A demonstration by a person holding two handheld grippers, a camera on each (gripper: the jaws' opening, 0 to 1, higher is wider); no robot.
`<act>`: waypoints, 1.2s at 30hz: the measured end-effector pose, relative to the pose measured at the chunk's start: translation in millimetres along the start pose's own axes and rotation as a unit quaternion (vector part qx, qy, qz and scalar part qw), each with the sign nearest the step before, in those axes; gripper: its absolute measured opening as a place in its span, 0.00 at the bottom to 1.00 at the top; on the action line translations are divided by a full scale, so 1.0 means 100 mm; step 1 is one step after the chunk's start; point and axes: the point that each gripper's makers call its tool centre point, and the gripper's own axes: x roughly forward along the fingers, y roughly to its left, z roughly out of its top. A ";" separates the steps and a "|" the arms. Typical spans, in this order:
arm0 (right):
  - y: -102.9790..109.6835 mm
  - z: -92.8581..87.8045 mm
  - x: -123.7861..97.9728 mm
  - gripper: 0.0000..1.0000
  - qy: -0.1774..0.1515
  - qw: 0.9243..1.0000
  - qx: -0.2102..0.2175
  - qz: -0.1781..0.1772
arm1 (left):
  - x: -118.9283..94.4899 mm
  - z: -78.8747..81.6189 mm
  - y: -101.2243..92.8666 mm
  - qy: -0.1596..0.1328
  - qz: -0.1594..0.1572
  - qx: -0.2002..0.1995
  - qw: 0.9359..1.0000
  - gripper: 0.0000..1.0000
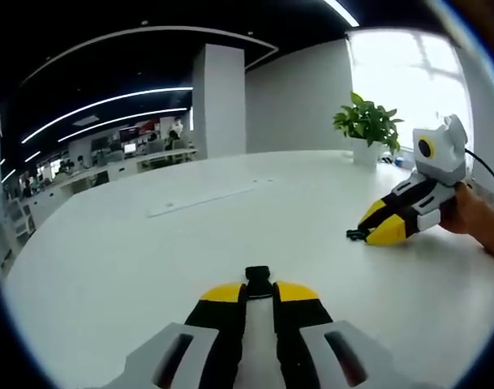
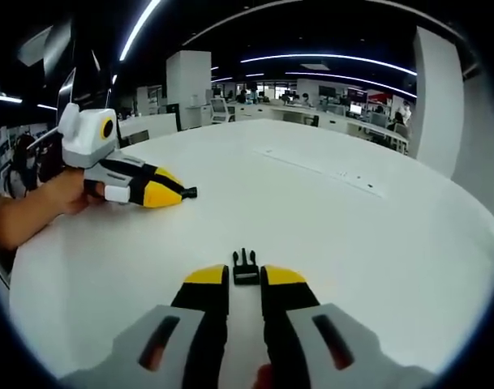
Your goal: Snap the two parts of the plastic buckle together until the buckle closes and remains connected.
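Observation:
A black buckle half sits between the yellow tips of my left gripper, which is shut on it low over the white table. To the right, my right gripper rests on the table with a small black piece sticking out of its tips. In the right gripper view, the pronged black buckle half is pinched in my right gripper. The left gripper lies to the far left, with a black bit at its tip. The two halves are well apart.
A potted plant stands at the table's far right edge. A flat cable cover strip runs across the tabletop behind the grippers. A person's hand and forearm hold the grippers. A white pillar and office desks stand beyond.

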 end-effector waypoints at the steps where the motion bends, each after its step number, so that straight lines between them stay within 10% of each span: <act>1: 0.00 0.00 0.00 0.15 0.000 1.000 0.000 0.000 | 0.00 0.00 0.00 0.000 0.000 0.000 1.000 0.12; 36: 0.09 0.03 -0.10 0.13 -0.010 1.000 0.007 0.007 | -0.14 -0.01 -0.18 -0.003 -0.010 -0.008 1.000 0.12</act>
